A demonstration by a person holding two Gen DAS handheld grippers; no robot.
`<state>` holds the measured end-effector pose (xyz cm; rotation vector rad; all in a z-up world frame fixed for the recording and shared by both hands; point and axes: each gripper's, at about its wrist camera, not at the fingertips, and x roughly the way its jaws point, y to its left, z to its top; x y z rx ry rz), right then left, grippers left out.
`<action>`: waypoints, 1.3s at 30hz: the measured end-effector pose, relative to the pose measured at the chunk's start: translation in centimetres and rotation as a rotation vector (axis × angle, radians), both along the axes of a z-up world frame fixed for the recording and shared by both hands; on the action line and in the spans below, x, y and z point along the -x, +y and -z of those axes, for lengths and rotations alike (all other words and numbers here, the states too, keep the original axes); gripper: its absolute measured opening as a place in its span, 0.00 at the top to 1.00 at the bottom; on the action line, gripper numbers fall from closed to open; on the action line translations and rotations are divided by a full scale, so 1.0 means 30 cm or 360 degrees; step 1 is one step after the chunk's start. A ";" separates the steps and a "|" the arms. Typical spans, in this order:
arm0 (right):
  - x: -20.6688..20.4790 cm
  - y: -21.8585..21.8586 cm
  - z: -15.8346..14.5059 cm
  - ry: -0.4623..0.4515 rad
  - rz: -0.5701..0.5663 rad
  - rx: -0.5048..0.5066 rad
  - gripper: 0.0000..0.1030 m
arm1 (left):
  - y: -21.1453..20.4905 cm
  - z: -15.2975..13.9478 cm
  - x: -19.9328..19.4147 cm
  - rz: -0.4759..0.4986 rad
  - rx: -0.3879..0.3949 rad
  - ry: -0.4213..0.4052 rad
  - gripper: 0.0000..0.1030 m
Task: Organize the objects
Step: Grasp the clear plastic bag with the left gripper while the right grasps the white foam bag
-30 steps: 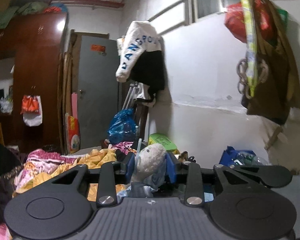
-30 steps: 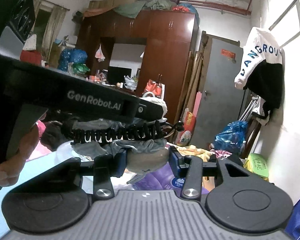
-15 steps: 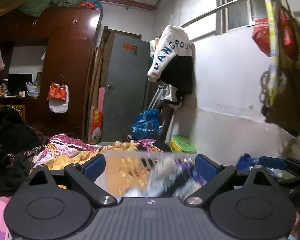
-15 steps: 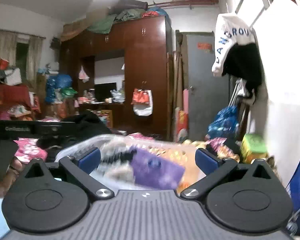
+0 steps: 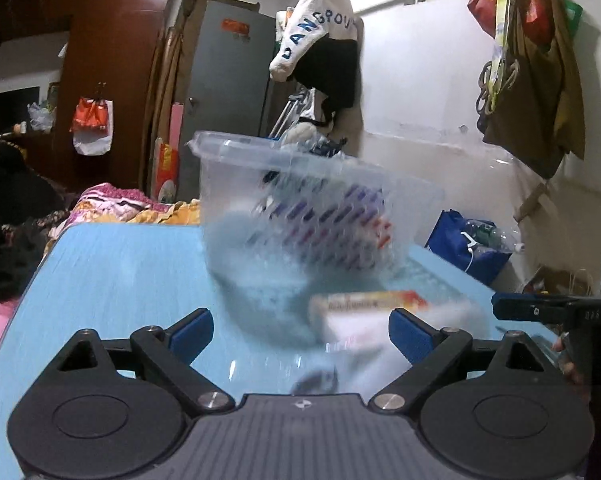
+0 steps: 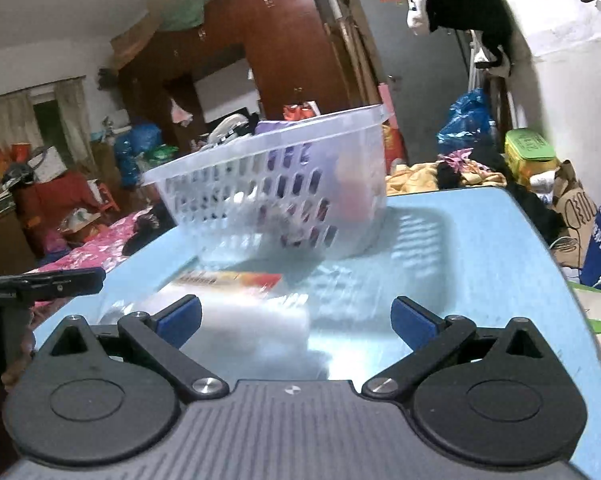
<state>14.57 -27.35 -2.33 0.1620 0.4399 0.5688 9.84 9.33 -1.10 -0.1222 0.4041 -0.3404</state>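
Observation:
A clear plastic basket (image 5: pixel 300 208) with slotted walls stands on the light blue table (image 5: pixel 112 280), holding purple and white items. It also shows in the right wrist view (image 6: pixel 284 196). A white box with a red and yellow label (image 5: pixel 364 312) lies on the table in front of the basket, blurred; the right wrist view shows it too (image 6: pixel 236 292). My left gripper (image 5: pixel 300 334) is open and empty, just short of the box. My right gripper (image 6: pixel 296 318) is open and empty over the box's near end.
Beyond the blue table (image 6: pixel 500 248) lie heaped clothes (image 5: pixel 100 204) and a dark wooden wardrobe (image 6: pixel 284 52). A blue bag (image 5: pixel 468 252) with a bottle sits by the white wall. Bags hang on the wall (image 5: pixel 532 60).
Both grippers have opened wide and released what they held. Both views have tilted down, so the table, basket and box now fill them.

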 end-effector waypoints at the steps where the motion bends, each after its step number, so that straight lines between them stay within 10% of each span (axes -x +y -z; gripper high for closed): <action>1: 0.019 0.011 0.014 -0.0004 0.0001 0.0022 0.00 | 0.010 0.018 0.027 -0.0011 0.0009 0.0001 0.07; 21: 0.060 0.086 0.100 -0.0088 -0.0115 0.0182 0.50 | -0.067 0.143 0.088 0.0076 -0.0205 -0.0103 0.09; 28: 0.093 0.099 0.111 -0.0173 -0.0077 0.0266 0.70 | -0.093 0.148 0.107 0.0150 -0.0239 -0.0166 0.62; 39: 0.152 0.112 0.125 -0.0288 -0.0016 0.0292 0.85 | -0.114 0.152 0.147 0.0206 -0.0231 -0.0271 0.75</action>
